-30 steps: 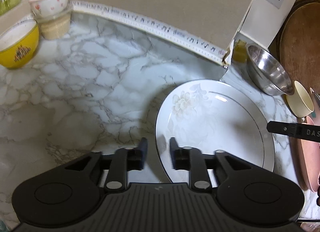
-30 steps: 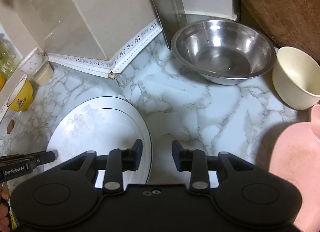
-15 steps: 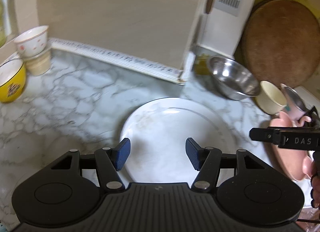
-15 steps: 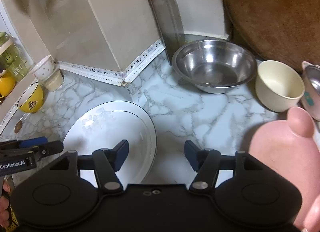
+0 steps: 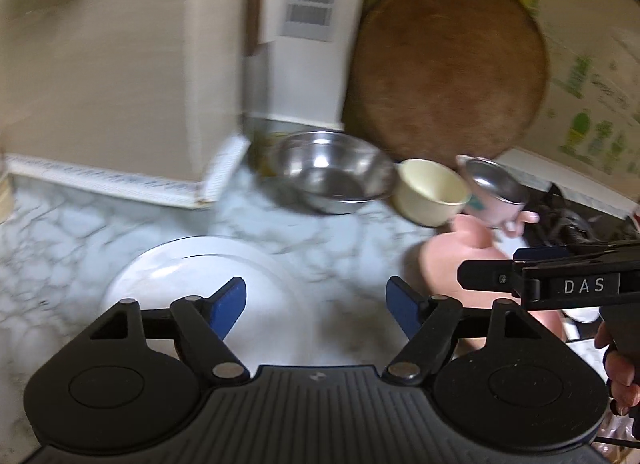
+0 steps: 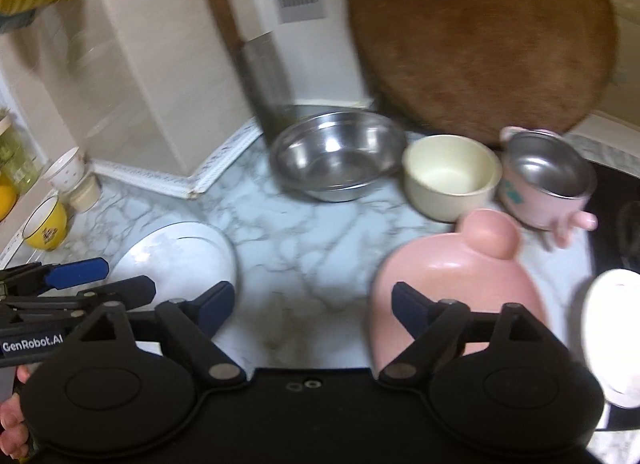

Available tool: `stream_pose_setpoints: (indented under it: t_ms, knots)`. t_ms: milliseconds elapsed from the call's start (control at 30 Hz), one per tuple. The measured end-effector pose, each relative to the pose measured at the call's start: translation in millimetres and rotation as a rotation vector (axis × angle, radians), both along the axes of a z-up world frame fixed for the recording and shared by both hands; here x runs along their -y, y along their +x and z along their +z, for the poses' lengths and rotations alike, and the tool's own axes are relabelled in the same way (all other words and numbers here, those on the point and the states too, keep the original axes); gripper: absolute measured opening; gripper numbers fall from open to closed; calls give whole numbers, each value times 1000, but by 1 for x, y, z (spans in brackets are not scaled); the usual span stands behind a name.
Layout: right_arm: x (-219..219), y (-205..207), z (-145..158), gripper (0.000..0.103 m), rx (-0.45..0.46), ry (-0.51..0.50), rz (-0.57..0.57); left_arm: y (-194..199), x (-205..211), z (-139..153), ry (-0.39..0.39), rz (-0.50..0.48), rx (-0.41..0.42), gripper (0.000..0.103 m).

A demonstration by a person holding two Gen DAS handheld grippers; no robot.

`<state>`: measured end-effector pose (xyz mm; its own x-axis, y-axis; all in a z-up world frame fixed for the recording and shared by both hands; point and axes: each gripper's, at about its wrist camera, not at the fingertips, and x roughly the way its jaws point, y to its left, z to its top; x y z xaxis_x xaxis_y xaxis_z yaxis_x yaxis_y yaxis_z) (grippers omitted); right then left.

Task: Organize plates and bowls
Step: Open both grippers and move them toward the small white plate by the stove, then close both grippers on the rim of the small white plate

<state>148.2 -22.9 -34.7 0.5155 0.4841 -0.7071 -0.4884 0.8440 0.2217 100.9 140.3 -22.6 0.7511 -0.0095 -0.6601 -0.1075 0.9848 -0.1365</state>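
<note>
The left hand-held gripper [image 5: 316, 304] hovers above the grey-veined white marble surface [image 5: 80, 223] with its blue-padded jaws spread wide and nothing between them; its left finger hangs over the round white porcelain plate [image 5: 180, 276], which lies flat on the surface at lower left. The right hand-held gripper [image 6: 312, 304] is likewise spread wide and empty, its right finger over the near part of the pale pink bear-shaped plate [image 6: 460, 268], its left finger just beside the white plate's right rim. In the left view the right hand-held gripper's fingers come in from the right edge over the pink plate; in the right view the left hand-held gripper's fingers come in from the left edge beside the white plate. Along the back, from left to right, stand a wide stainless steel bowl [image 6: 338, 153], a cream ceramic bowl [image 6: 450, 175] just beside it, and a small pink cup with a steel lining [image 6: 548, 179], which sits behind the pink plate's ear. A large round brown wooden board [image 6: 480, 35] leans upright behind them. At far left of the right view, a yellow bowl [image 6: 46, 223] and a small white patterned bowl stacked on a beige one [image 6: 66, 169] sit by the wall. Both views are motion-blurred.
</note>
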Motion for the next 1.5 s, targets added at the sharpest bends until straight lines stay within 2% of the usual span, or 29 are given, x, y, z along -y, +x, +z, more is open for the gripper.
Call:
stream_pose_setpoints:
  t_ms: [100,267,867,1000,1267,1400,1500]
  knots:
    - [24,1,5,97,21,-12,-45,11,25,0,-9,-37,-3,77]
    - [64,-2,11,99,40,-18,-121,28,65,-2,-5,-108,-20,77]
    - [189,-10,7,99,52,-67,-366,86,182,-4,31,-340,-46,77]
    - [217,-12,1,99,50,-81,-413,99,202,-7,14,-388,-57,77]
    - [261,-8,-11,98,42,-101,-486,136,237,-24,-67,-462,-151,77]
    - [281,2,-24,96,5,-90,-526,152,254,-35,-49,-462,-172,77]
    - [293,11,-37,94,-36,-77,-539,166,262,-45,-67,-456,-216,77]
